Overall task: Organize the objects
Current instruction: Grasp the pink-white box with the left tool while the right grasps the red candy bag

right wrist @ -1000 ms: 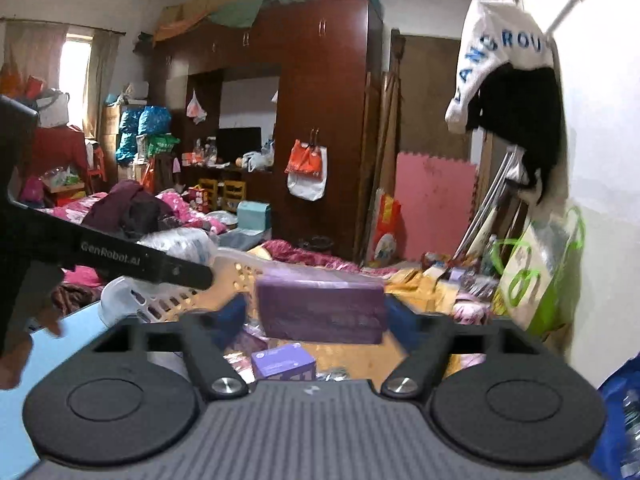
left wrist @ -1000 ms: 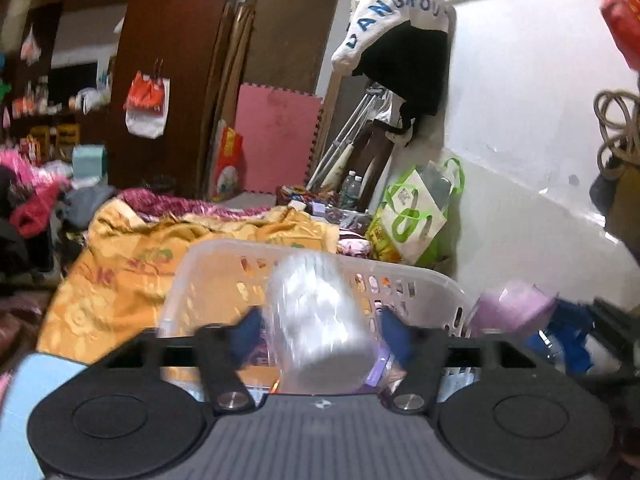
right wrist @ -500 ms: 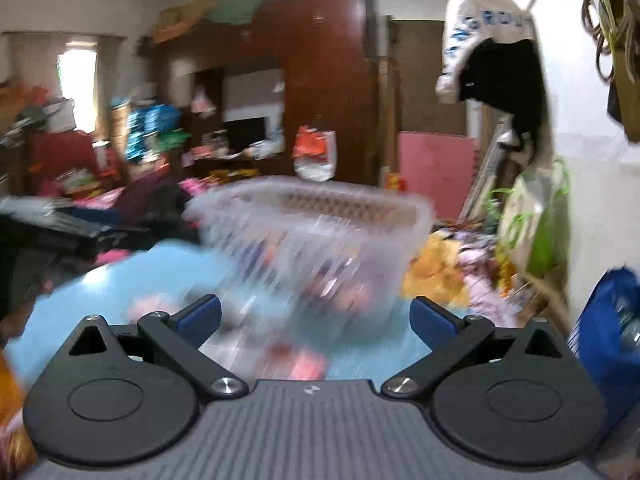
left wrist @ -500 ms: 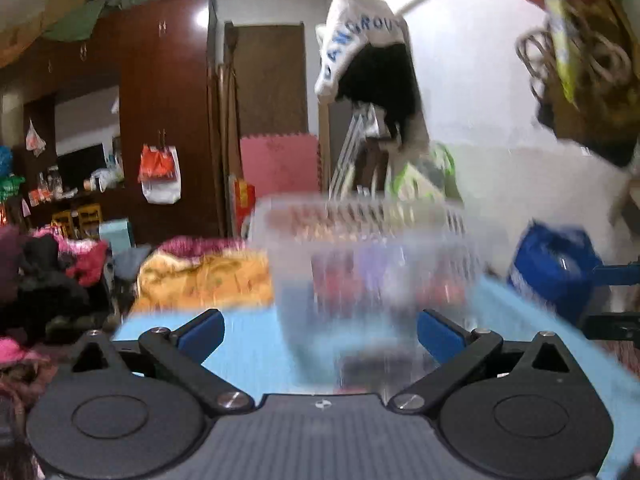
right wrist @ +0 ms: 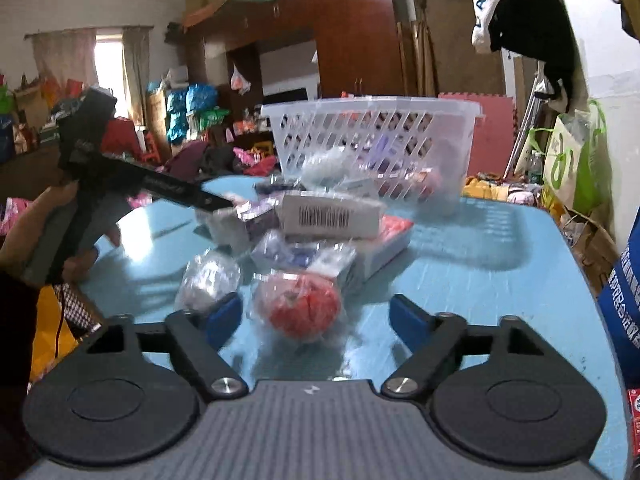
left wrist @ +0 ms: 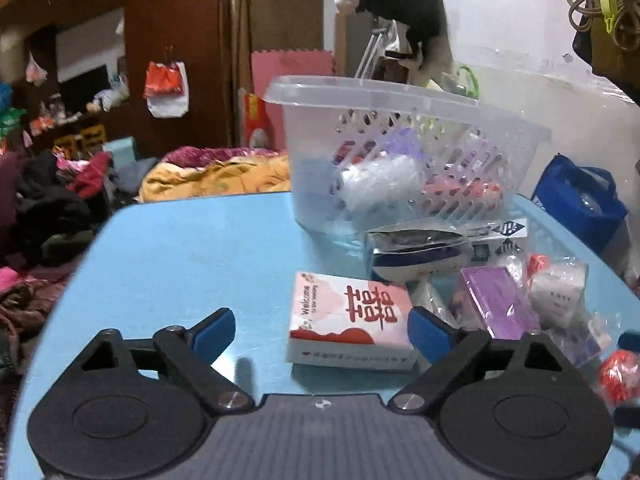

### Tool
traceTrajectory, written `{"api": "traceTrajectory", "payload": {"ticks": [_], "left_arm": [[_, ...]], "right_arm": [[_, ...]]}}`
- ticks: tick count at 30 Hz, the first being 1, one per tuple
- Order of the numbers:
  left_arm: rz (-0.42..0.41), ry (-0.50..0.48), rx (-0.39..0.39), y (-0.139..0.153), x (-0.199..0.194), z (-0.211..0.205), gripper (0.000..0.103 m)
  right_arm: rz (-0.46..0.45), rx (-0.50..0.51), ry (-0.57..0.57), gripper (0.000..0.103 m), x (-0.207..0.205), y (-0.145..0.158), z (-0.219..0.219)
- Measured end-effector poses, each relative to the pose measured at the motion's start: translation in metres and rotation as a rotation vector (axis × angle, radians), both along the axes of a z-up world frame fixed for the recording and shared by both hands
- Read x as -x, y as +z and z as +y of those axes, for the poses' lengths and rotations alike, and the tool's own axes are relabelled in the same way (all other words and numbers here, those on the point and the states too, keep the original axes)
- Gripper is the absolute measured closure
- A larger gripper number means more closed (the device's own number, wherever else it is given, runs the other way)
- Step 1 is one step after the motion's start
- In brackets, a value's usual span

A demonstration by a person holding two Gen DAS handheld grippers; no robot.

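I count one white basket (left wrist: 404, 96) on one blue tabletop (left wrist: 192, 248). Loose items beside it: one pink-and-white box (left wrist: 350, 326), one red ball (right wrist: 302, 306), one purple packet (left wrist: 500, 300), one barcoded box (right wrist: 330, 216).

A light blue table (left wrist: 192, 256) with rounded corners carries it all, and at its far right stands a clear slotted basket (left wrist: 400, 120) with wrapped items inside. Just in front of the basket lies a loose heap: a pink-and-white box (left wrist: 348, 320) nearest on the left, a purple packet (left wrist: 496, 300) to its right, a barcoded white box (right wrist: 332, 216) on top. Near right sits a red ball in clear wrap (right wrist: 300, 308), beside a small clear-wrapped bundle (right wrist: 208, 280)
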State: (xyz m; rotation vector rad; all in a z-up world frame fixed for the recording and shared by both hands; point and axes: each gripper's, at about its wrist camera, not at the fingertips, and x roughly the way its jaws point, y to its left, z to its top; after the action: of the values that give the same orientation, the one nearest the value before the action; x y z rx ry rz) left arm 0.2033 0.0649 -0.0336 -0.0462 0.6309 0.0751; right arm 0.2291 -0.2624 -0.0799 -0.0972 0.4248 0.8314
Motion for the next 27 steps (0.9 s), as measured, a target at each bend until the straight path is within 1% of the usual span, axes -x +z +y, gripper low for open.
{"api": "traceTrajectory", "payload": {"ticks": [3, 4, 5, 7, 8, 9, 11, 13, 15, 17, 19, 21, 22, 24, 25, 27], "left_arm": [[0.017, 0.027, 0.042, -0.002, -0.007, 0.001, 0.004], [0.019, 0.03, 0.049, -0.004, -0.004, -0.001, 0.004], [0.013, 0.022, 0.04, -0.004, -0.002, -0.005, 0.005], [0.017, 0.009, -0.015, -0.007, 0.001, -0.012, 0.005], [0.017, 0.012, -0.029, -0.007, 0.002, -0.014, 0.005], [0.02, 0.014, -0.026, -0.006, 0.002, -0.014, 0.005], [0.032, 0.016, 0.013, -0.007, 0.0, -0.008, 0.005], [0.043, 0.013, 0.04, -0.008, -0.002, -0.003, 0.008], [0.048, 0.013, 0.024, -0.009, -0.002, -0.006, 0.008], [0.064, -0.002, -0.023, -0.01, -0.003, -0.014, 0.008], [0.074, -0.01, -0.052, -0.011, -0.004, -0.019, 0.007], [0.074, -0.012, -0.062, -0.012, -0.004, -0.021, 0.007], [0.074, -0.013, -0.06, -0.012, -0.005, -0.022, 0.008], [0.062, -0.006, -0.058, -0.01, -0.003, -0.023, 0.016], [0.047, 0.003, -0.057, -0.009, 0.0, -0.023, 0.028], [0.022, -0.017, -0.034, -0.007, 0.005, -0.021, 0.028]], "right_arm": [[-0.011, 0.025, -0.001, 0.028, 0.01, -0.01, 0.001], [-0.014, 0.028, 0.0, 0.029, 0.011, -0.011, 0.001], [-0.017, 0.028, -0.001, 0.029, 0.01, -0.012, 0.002], [-0.022, 0.03, -0.007, 0.032, 0.009, -0.014, 0.003], [-0.024, 0.028, -0.01, 0.033, 0.011, -0.014, 0.002], [-0.024, 0.023, -0.014, 0.037, 0.011, -0.014, 0.002], [-0.02, 0.016, -0.015, 0.04, 0.011, -0.013, 0.0], [-0.019, 0.008, -0.015, 0.046, 0.011, -0.013, -0.002], [-0.022, 0.011, -0.013, 0.047, 0.011, -0.013, -0.001], [-0.026, 0.016, -0.012, 0.047, 0.011, -0.013, 0.0], [-0.027, 0.009, -0.012, 0.047, 0.012, -0.012, 0.0], [-0.033, 0.006, -0.016, 0.047, 0.012, -0.012, -0.001], [-0.037, 0.008, -0.019, 0.05, 0.012, -0.012, -0.001], [-0.05, 0.017, -0.03, 0.054, 0.014, -0.009, -0.001], [-0.057, 0.022, -0.03, 0.054, 0.016, -0.008, -0.002], [-0.068, 0.02, -0.032, 0.054, 0.018, -0.006, -0.003]]}}
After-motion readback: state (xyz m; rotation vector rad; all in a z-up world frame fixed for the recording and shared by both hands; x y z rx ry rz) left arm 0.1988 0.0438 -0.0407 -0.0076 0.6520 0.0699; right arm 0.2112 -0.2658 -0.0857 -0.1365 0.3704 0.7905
